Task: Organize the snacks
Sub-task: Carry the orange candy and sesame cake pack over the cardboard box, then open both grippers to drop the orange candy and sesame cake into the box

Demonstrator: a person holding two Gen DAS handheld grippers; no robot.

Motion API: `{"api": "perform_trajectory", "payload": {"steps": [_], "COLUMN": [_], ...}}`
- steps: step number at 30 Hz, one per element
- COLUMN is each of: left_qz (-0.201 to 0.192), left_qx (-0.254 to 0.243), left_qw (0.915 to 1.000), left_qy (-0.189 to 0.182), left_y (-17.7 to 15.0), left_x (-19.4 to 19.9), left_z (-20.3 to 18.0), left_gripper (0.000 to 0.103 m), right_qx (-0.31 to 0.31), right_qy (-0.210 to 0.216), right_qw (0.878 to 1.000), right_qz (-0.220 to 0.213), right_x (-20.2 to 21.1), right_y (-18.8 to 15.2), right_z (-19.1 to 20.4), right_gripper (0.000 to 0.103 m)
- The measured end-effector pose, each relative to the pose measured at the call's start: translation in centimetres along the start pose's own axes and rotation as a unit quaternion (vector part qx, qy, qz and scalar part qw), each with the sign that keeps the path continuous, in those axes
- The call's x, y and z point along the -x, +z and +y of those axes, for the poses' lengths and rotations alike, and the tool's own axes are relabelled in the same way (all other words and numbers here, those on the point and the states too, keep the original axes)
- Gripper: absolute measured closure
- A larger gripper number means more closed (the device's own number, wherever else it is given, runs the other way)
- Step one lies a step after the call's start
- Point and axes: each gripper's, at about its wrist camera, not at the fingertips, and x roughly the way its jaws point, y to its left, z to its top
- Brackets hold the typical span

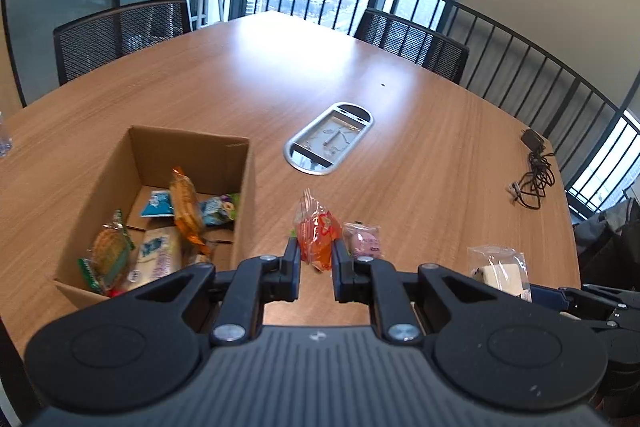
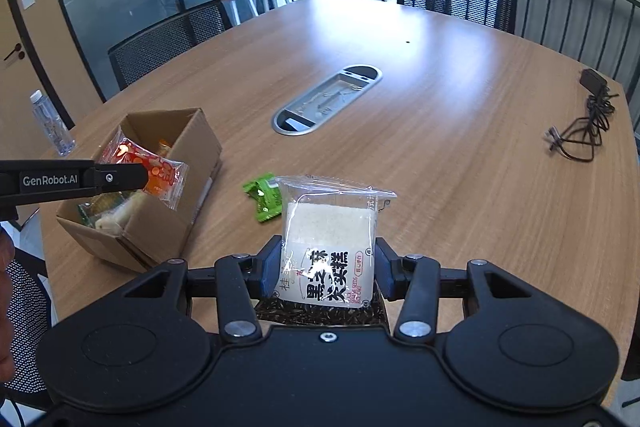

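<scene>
Right jaws grip a clear cake packet (image 2: 328, 247); left jaws grip an orange packet (image 1: 318, 235) beside the box (image 1: 244, 195).

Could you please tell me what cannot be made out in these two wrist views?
- Left wrist view: the near contents of the cardboard box are hidden by the left gripper.
- Left wrist view: the pink packet print is too small to read.
- Right wrist view: the green packet is partly hidden behind the clear rice cake packet.
</scene>
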Motion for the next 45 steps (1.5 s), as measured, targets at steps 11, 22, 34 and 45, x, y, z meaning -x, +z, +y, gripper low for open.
{"api": "perform_trajectory", "payload": {"steps": [11, 22, 34, 45], "left_qz": [-0.016, -0.018, -0.017, -0.013], "left_qx": [0.039, 0.076, 0.096, 0.113], "left_qw": [0.9983, 0.9944, 0.9925, 0.9906], "left_qy": [0.04, 0.071, 0.074, 0.075], "left_y": [0.9, 2.2, 4.3, 5.0], "left_x": [1.6, 1.1, -2.0, -3.1], "left_z": [5.2, 10.0, 12.6, 14.2], "left_gripper": [0.089, 0.088, 0.088, 0.085], "right_qx": [0.036, 0.06, 0.06, 0.069], "right_qy": [0.044, 0.074, 0.087, 0.092], "right_qw": [0.998, 0.995, 0.994, 0.993], "right_qz": [0.0, 0.0, 0.009, 0.014], "right_x": [-1.7, -3.9, -7.3, -8.8], "right_y": [1.7, 3.9, 6.0, 7.0], "right_z": [5.1, 9.0, 11.6, 13.8], "right_gripper": [0.057, 0.057, 0.057, 0.057]}}
